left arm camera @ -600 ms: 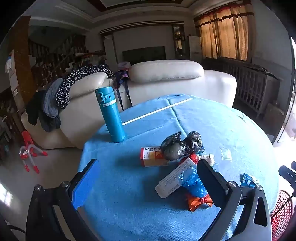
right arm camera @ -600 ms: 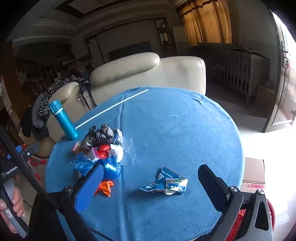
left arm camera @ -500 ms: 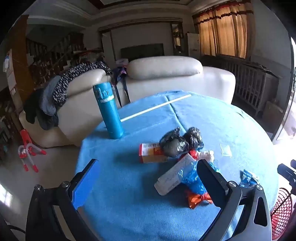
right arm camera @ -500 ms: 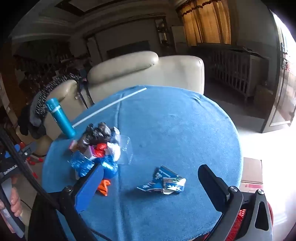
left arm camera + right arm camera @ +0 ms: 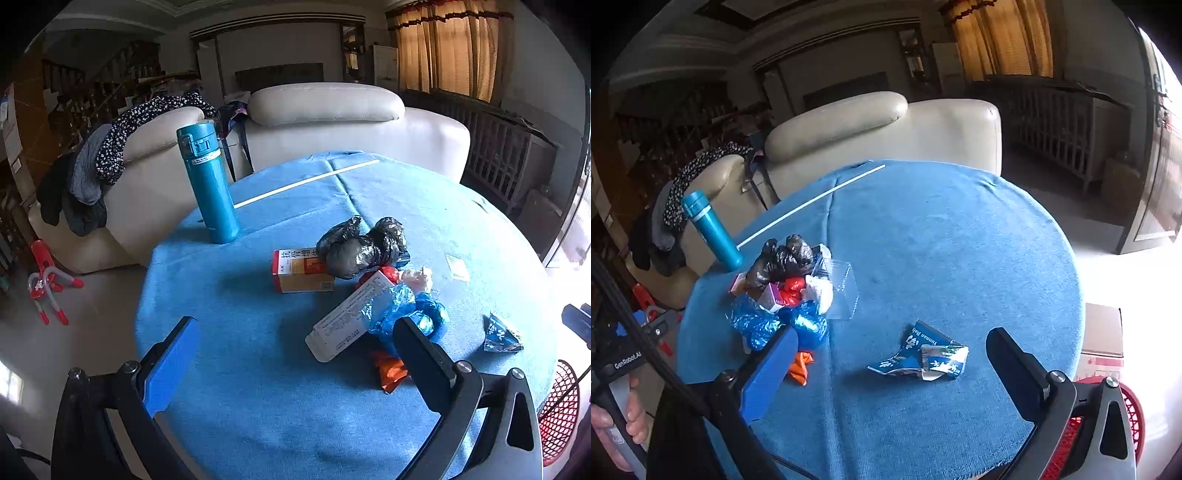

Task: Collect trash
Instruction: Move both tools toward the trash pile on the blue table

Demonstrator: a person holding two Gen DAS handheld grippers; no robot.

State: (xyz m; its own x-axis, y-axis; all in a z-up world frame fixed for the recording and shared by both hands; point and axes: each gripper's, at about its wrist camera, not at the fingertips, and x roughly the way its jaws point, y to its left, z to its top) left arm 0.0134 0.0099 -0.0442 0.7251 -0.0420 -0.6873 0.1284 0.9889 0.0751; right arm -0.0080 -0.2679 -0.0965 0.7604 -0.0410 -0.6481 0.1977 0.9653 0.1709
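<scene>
Left gripper (image 5: 291, 354): hanging over the near left part of the table, tilting down, jaws spread wide and grasping nothing; one finger is blue, the other black
Right gripper (image 5: 890, 365): hanging over the near right part of the table, jaws spread wide, nothing clamped; the torn blue wrapper is lying on the cloth between its fingers, untouched
Table (image 5: 960, 236): round, wearing a blue cloth, with a thin white stick (image 5: 306, 181) lying across its far side
Trash pile (image 5: 369, 288): sitting left of the table's middle, all pieces touching or overlapping
Black bag (image 5: 360, 247): crumpled, lying on the far side of the pile, resting against the orange and white box (image 5: 299, 271)
White carton (image 5: 347, 317): lying flat and slanting, its near end pointing at the left gripper
Blue plastic (image 5: 410, 314): bunched up at the near side of the pile, partly covering the white carton
Orange wrapper (image 5: 391, 373): peeking out at the pile's near edge, just beside the left gripper's black finger
Clear plastic tray (image 5: 842, 291): leaning on the right side of the pile
Torn blue wrapper (image 5: 923, 360): lying alone, to the right of the pile and apart from it
Blue flask (image 5: 208, 184): standing upright at the far left edge of the table
Red basket (image 5: 559, 410): showing below the table's near right edge
Sofa (image 5: 332, 125): cream, standing behind the table, with clothes draping over its left part
Person's hand (image 5: 613, 421): gripping the left gripper's handle at the left edge of the right wrist view
</scene>
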